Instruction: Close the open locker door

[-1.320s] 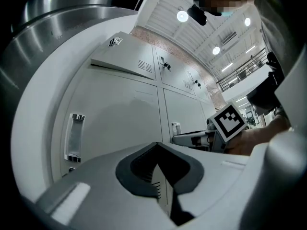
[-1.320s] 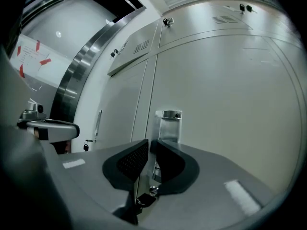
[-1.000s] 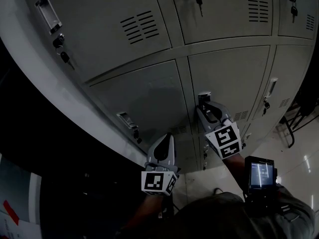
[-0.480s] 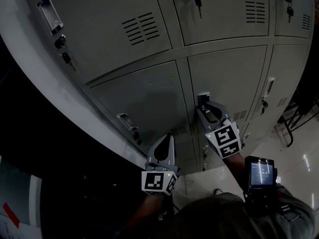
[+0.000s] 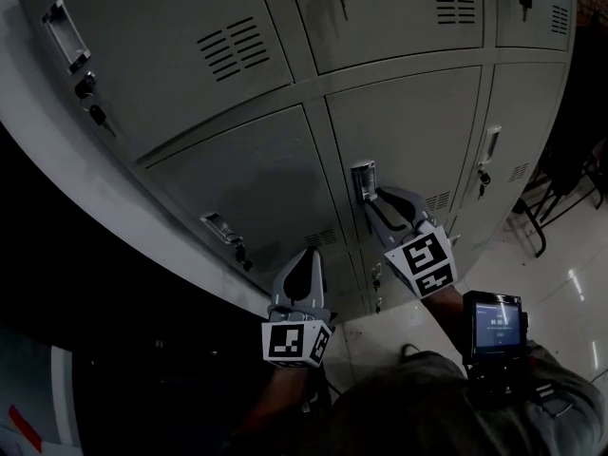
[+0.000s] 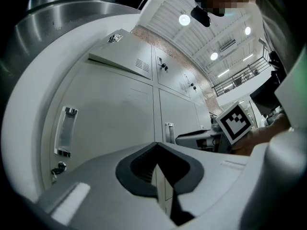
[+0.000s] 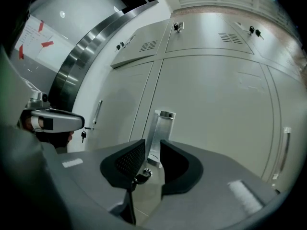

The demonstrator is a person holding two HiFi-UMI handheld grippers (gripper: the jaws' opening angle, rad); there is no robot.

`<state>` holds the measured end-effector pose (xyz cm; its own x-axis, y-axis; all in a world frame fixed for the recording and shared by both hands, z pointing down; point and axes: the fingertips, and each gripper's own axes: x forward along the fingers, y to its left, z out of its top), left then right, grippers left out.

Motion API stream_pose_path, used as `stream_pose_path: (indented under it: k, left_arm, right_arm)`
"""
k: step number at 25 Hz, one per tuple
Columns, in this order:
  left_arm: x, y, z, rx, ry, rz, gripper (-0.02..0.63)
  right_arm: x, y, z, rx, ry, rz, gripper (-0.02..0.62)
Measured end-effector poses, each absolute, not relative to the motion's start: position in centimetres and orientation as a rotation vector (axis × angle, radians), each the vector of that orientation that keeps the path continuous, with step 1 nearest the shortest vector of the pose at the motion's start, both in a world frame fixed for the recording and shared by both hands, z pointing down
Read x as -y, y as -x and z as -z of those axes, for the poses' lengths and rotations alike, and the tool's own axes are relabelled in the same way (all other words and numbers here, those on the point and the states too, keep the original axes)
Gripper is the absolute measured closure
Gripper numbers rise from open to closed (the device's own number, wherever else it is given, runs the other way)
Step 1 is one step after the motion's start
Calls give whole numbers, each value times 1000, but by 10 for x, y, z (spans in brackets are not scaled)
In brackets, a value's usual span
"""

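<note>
Left gripper (image 5: 304,255) hangs low, jaws together, clear of the lockers. Right gripper (image 5: 382,198) is at the same handle (image 5: 363,180) as a second ago, but its jaws have just been opening and sit loose around it. Locker door (image 5: 418,122) looks flush with its neighbours, with open floor (image 5: 570,264) to the right.

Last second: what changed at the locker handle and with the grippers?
The right gripper has just been opening its jaws. They now stand apart round the upright chrome handle of the grey metal locker door, apparently letting it go. The head view has also shifted, so the lockers sit further left. Unchanged: the door looks shut, and the left gripper stays shut, empty and low.
</note>
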<state>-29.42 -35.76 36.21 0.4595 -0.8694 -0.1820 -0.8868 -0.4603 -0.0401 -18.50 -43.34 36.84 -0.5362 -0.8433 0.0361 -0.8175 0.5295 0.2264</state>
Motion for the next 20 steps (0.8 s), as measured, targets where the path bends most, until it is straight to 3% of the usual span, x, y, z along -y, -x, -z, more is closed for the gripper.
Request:
stream_pose_path:
  k: [20]
  left_arm:
    - [282, 205, -360, -1504, 2635, -194, 604]
  right_arm:
    - [329, 113, -376, 2624, -1417, 206, 511]
